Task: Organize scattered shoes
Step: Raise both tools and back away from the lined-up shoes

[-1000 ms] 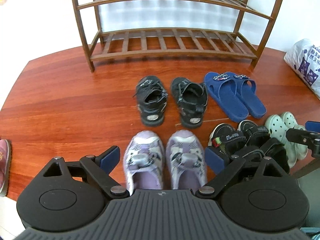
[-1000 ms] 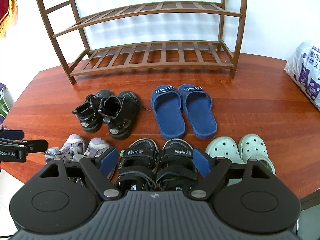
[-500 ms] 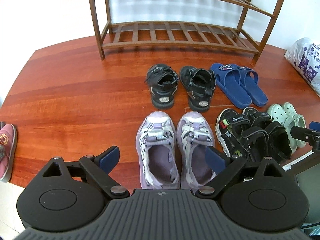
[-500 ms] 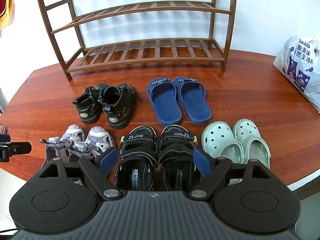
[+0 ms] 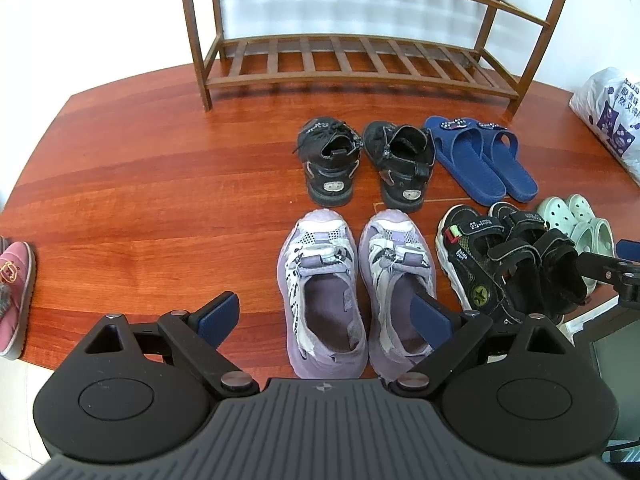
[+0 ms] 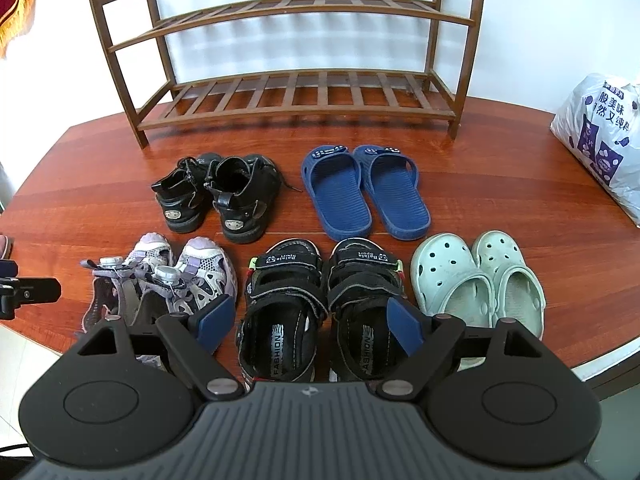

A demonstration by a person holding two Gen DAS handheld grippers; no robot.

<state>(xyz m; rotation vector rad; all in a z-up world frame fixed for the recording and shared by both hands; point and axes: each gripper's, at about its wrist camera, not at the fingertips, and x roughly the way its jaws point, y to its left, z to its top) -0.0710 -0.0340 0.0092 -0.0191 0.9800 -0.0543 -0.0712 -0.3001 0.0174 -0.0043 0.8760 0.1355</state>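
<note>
Several pairs of shoes stand on a red-brown wooden table (image 5: 140,184). The lilac sneakers (image 5: 324,280) lie straight ahead of my left gripper (image 5: 324,316), which is open, its blue pads wide on either side of the heels and touching nothing. The black strap sandals (image 6: 320,304) sit between the open fingers of my right gripper (image 6: 308,322), untouched. Behind them stand black leather shoes (image 6: 220,196), blue slippers (image 6: 364,188) and mint clogs (image 6: 476,280). A brown slatted shoe rack (image 6: 296,92) with bare shelves stands at the back.
A white printed plastic bag (image 6: 604,136) lies at the table's right end. A pink shoe (image 5: 14,280) sits at the left edge. The table's front edge runs just under both grippers. The left half of the tabletop holds only that pink shoe.
Both grippers have pulled back and risen, so the shoes and rack appear farther and fuller in view. Their jaws stayed open. No shoe has moved.
</note>
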